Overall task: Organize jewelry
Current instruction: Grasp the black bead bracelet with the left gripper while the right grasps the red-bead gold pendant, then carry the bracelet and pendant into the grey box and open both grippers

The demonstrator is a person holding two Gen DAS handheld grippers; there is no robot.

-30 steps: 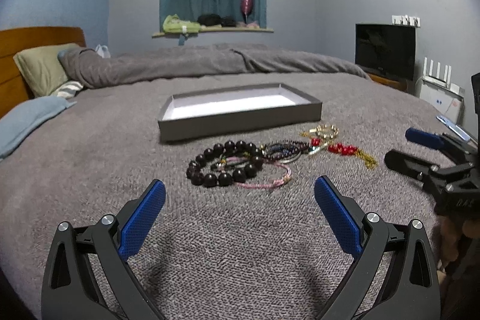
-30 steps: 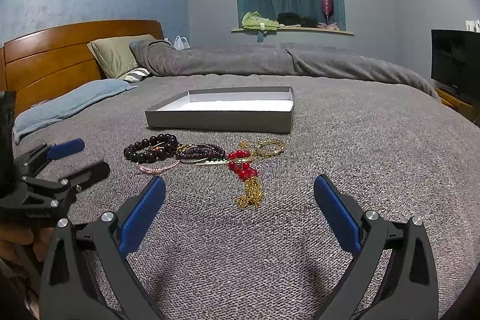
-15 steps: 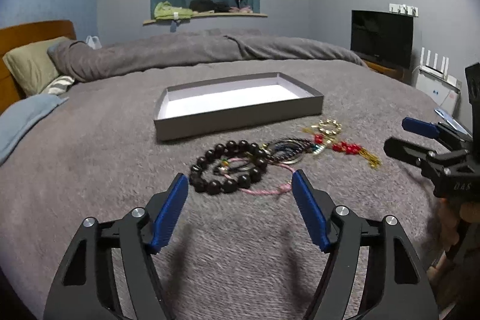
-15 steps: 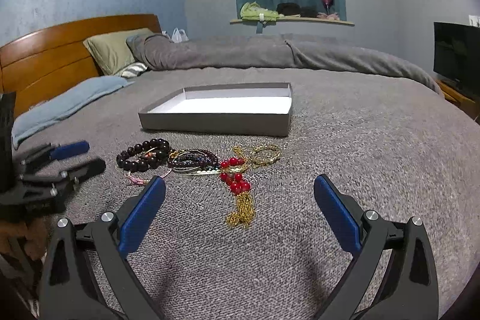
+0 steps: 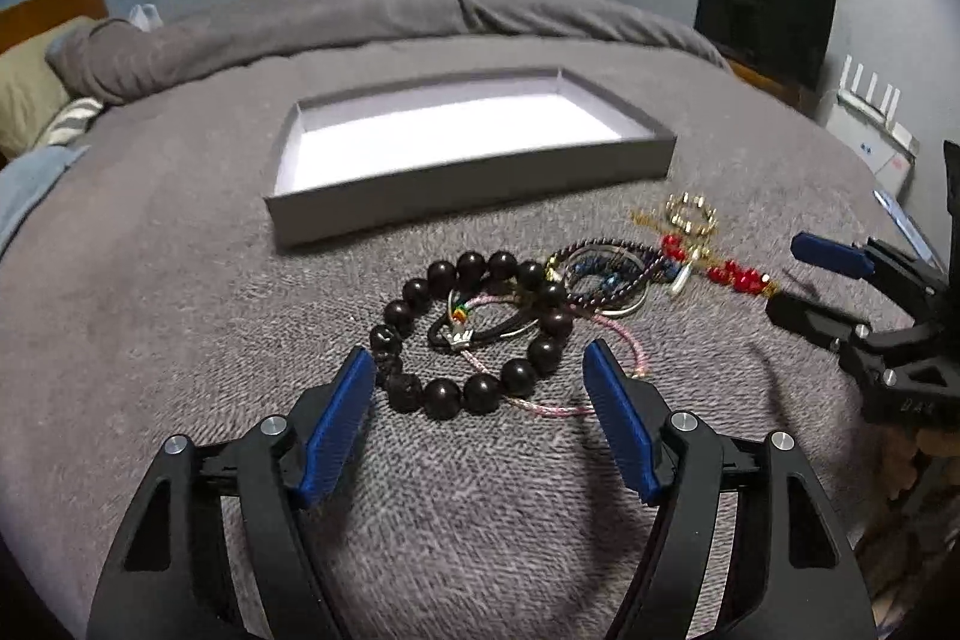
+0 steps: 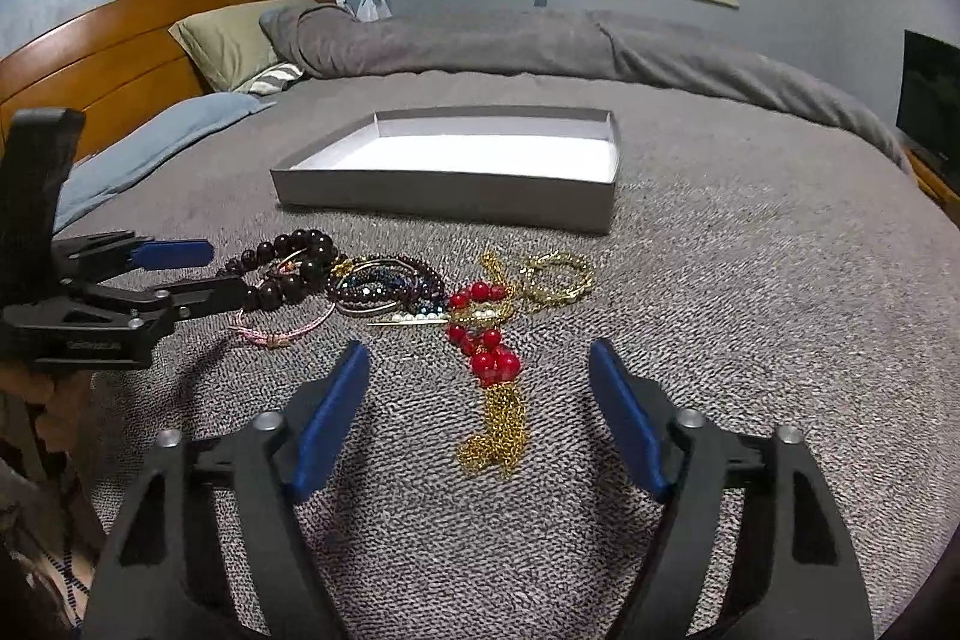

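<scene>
A pile of jewelry lies on the grey bedspread in front of an empty grey tray (image 5: 474, 196) with a white floor. A dark wooden bead bracelet (image 5: 414, 292) is at the left, with a pink cord bracelet (image 5: 624, 340) and small purple and blue bead bracelets (image 5: 606, 274) beside it. A red bead and gold chain piece (image 6: 492, 364) and a gold bracelet (image 6: 558, 274) lie to the right. My left gripper (image 5: 480, 370) is open, its fingers straddling the near edge of the dark bracelet. My right gripper (image 6: 480, 358) is open around the red beads.
The tray (image 6: 456, 190) sits just beyond the jewelry. A rolled grey duvet (image 6: 540, 46) and pillows (image 6: 240, 40) lie at the far side, by a wooden headboard (image 6: 108, 58). A TV (image 5: 768, 22) stands to the right of the bed.
Both grippers moved forward and down toward the jewelry. The left one now brackets the dark bracelet; the right one has reached the red beads. Both narrowed a little but stay open.
</scene>
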